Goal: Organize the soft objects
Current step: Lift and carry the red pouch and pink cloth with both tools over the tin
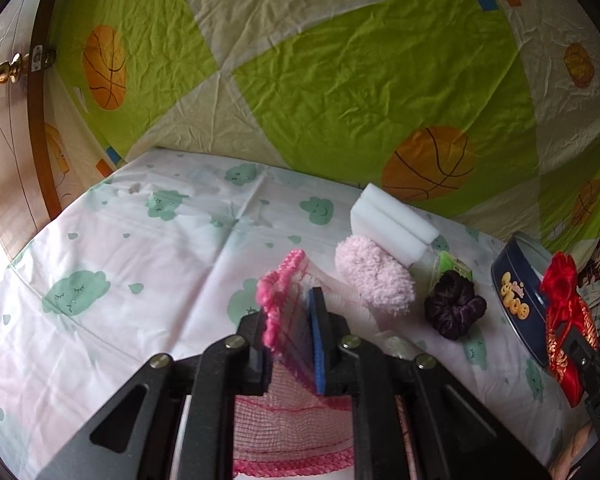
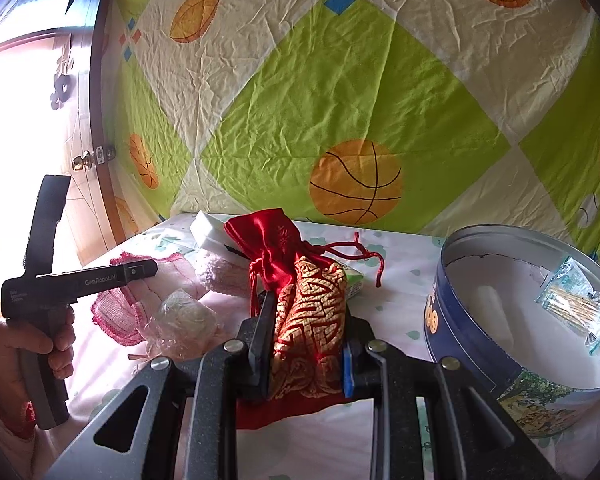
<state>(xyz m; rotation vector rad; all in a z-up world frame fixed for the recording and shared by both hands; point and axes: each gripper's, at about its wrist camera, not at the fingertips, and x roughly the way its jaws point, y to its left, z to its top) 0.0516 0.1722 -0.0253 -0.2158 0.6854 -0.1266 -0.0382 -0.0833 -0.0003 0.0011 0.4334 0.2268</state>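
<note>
A desk [image 1: 100, 248] in cloud-print cloth carries soft items beside a round blue tin [image 2: 480, 344], likely their container. Left of the tin, the right gripper [image 2: 306, 344] is clenched on a red and gold drawstring pouch [image 2: 300, 292], held upright, seemingly for dropping in. Farther left, the left gripper [image 1: 290, 340] pinches a pink mesh bag [image 1: 284, 312], lifted level.
</note>
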